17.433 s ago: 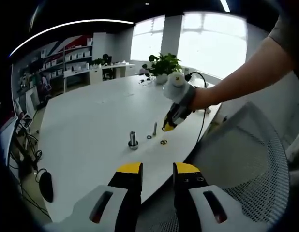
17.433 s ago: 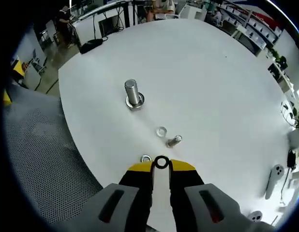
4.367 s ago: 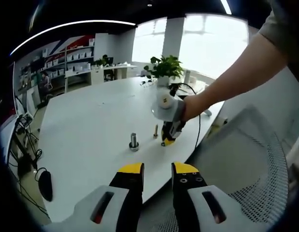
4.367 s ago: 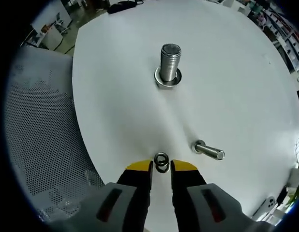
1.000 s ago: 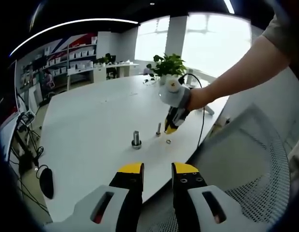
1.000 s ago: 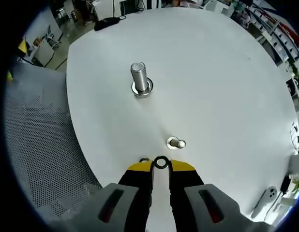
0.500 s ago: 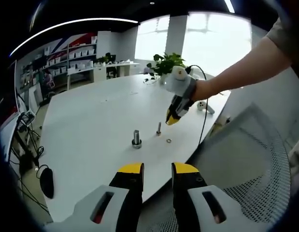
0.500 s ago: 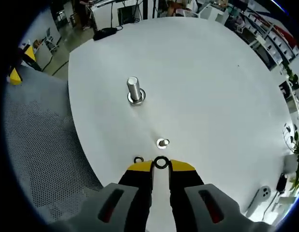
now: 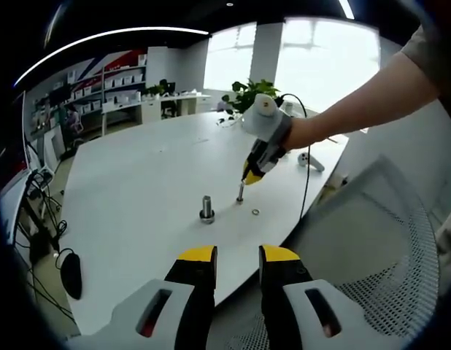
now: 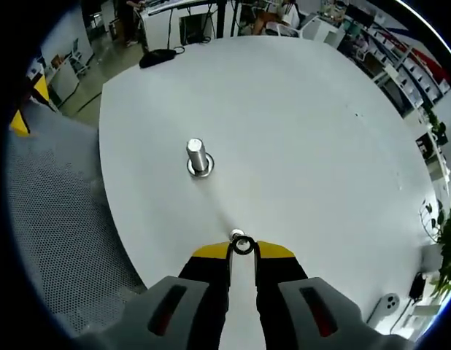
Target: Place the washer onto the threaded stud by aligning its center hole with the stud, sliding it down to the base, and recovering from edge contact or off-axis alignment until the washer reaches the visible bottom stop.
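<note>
Now, right claw [image 10: 242, 251]: pinching the washer [image 10: 243, 246] at lower centre, hovering above the thin stud [image 10: 236, 235].
Left claw [image 9: 236, 255]: sitting slightly apart, gripping nothing, off the worktop [image 9: 138, 189].

- The left gripper view sat low off the near edge of the table [image 9: 138, 175], well back, facing across it toward the windows, its own jaws rising from the bottom.
- The right gripper view hung close over the table [image 10: 298, 124], looking steeply down along its jaws.
- Both views shared the tabletop with the large bolt [image 9: 206, 209] [image 10: 198, 157] and the stud [image 9: 240, 192] [image 10: 236, 235]; the left gripper view also took in the right gripper [image 9: 249, 177] from the right.
</note>
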A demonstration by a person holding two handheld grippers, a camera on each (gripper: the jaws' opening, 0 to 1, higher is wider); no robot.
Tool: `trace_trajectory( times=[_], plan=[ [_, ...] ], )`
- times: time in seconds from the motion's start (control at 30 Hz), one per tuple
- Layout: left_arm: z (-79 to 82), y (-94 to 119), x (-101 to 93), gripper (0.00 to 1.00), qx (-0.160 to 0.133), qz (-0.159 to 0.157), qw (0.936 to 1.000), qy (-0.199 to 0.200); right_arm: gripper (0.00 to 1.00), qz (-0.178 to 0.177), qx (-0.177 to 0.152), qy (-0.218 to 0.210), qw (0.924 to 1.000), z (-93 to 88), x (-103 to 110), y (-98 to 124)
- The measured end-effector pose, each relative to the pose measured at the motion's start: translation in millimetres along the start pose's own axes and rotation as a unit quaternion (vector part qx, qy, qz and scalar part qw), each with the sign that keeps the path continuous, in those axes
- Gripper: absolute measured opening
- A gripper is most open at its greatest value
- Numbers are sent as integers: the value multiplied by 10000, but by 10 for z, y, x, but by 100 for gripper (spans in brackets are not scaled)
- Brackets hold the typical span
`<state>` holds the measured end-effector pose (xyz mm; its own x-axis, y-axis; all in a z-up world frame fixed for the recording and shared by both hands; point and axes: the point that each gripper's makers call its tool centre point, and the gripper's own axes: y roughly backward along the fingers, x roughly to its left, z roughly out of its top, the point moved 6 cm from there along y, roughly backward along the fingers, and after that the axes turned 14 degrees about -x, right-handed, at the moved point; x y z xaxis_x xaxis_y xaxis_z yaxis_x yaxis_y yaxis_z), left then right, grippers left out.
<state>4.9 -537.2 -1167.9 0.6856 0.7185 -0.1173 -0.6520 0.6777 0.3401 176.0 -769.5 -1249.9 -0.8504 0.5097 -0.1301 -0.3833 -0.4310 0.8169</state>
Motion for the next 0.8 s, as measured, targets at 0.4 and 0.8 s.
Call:
trace_trajectory(
  times=[0.4,0.8],
  plan=[
    [5,0,-1,21,-12,-16,10000,-10,13,4,82,-59,9999,-29,-4,-60],
    [0,-2,-5,20,2,-26,10000,-7,13,125,232,-25,9996,-73,-33,-178]
  ],
)
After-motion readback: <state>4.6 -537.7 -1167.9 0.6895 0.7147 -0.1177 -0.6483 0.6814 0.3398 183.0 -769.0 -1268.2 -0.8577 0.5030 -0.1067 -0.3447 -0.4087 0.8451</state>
